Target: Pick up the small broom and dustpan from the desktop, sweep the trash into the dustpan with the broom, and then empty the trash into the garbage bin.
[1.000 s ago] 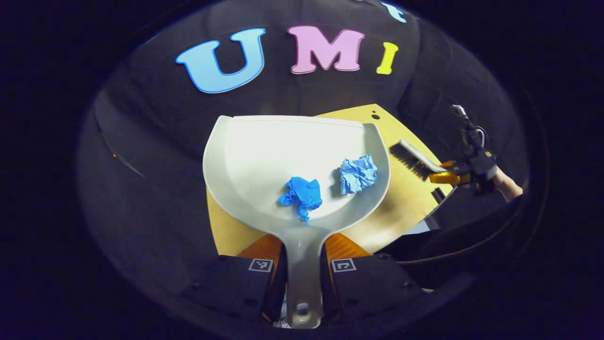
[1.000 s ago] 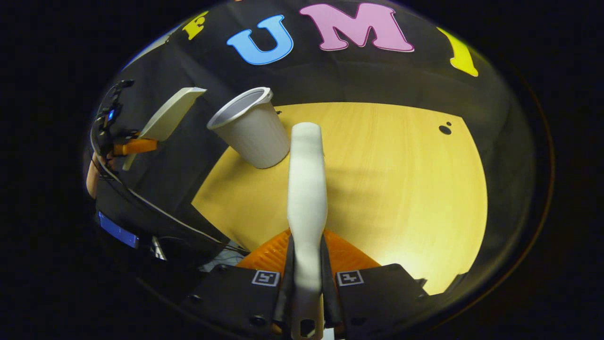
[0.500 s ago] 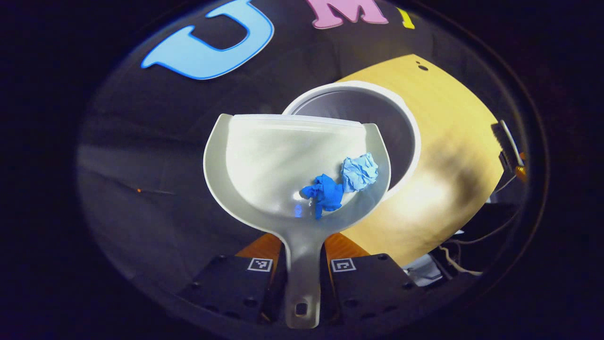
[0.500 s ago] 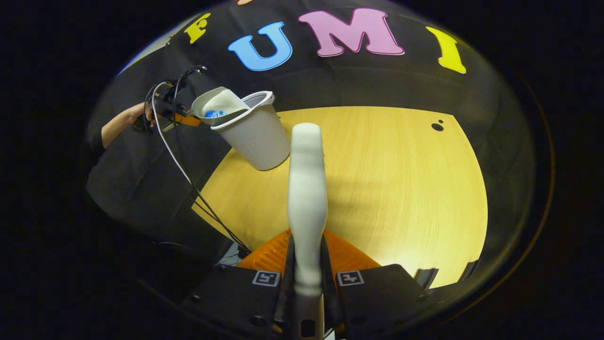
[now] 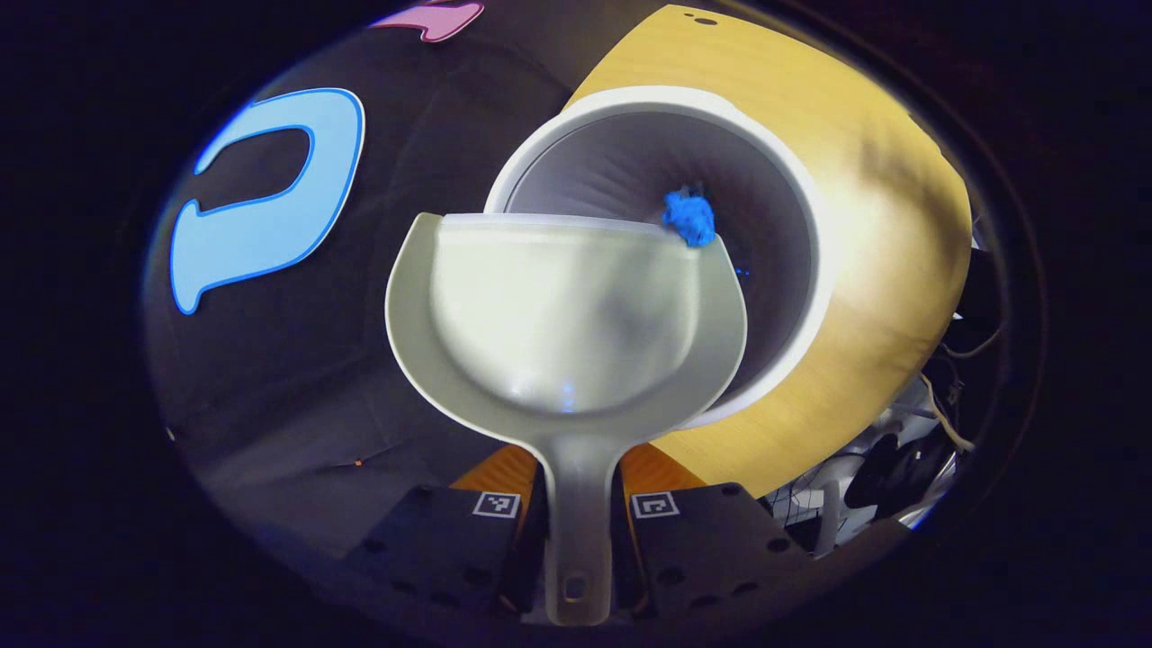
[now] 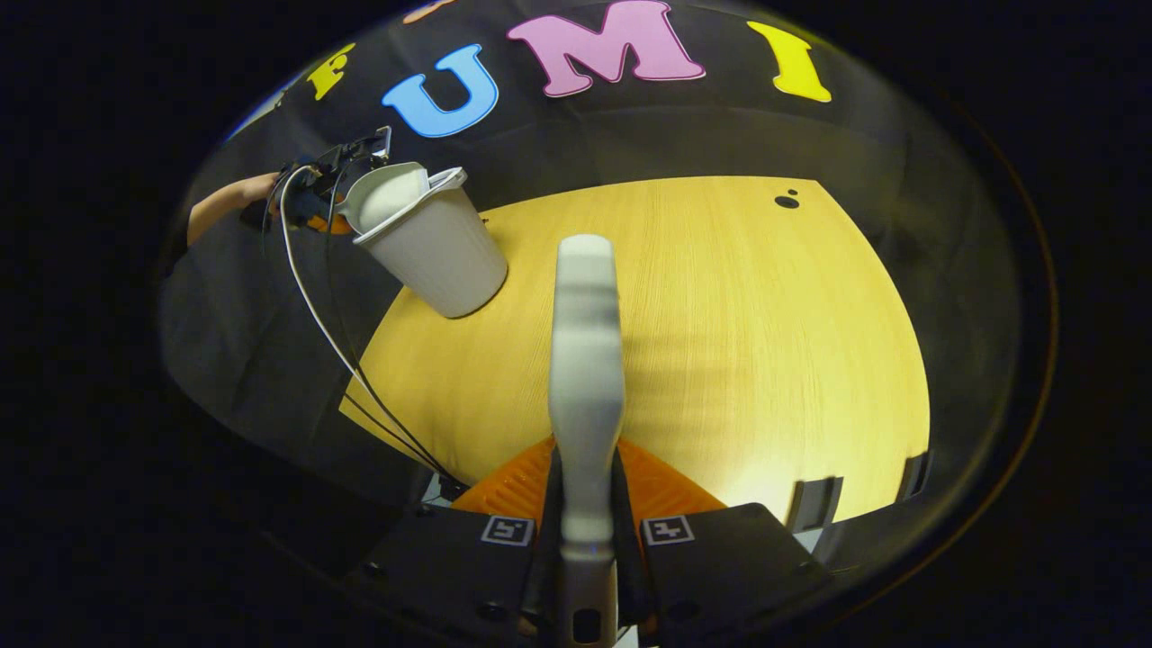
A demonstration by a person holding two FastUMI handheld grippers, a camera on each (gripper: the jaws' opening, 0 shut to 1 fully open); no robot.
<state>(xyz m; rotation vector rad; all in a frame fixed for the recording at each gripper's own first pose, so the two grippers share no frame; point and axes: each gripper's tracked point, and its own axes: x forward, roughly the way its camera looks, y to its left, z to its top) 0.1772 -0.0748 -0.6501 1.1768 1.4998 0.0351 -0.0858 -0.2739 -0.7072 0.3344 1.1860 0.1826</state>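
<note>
My left gripper [image 5: 576, 531] is shut on the handle of a pale dustpan [image 5: 558, 306], which is tipped forward over the open mouth of a white garbage bin [image 5: 810, 234]. A crumpled blue wad [image 5: 689, 218] sits at the pan's front right corner, over the bin's inside. The rest of the pan is bare. My right gripper [image 6: 585, 540] is shut on the pale handle of the broom [image 6: 585, 360], held above the wooden table [image 6: 738, 342]; its bristles are hidden. In the right gripper view the bin [image 6: 441, 256] stands at the table's far left corner with the dustpan [image 6: 387, 193] tilted over it.
A person's forearm [image 6: 225, 198] and trailing cables [image 6: 315, 306] are left of the bin. A small dark hole [image 6: 786, 200] marks the table's far side. More cables and gear [image 5: 909, 450] hang below the table edge in the left gripper view.
The dustpan moved over the bin and tipped forward. Both blue wads slid down the pan; the lighter one is gone from it, the darker one is at its front lip. The broom barely moved.
</note>
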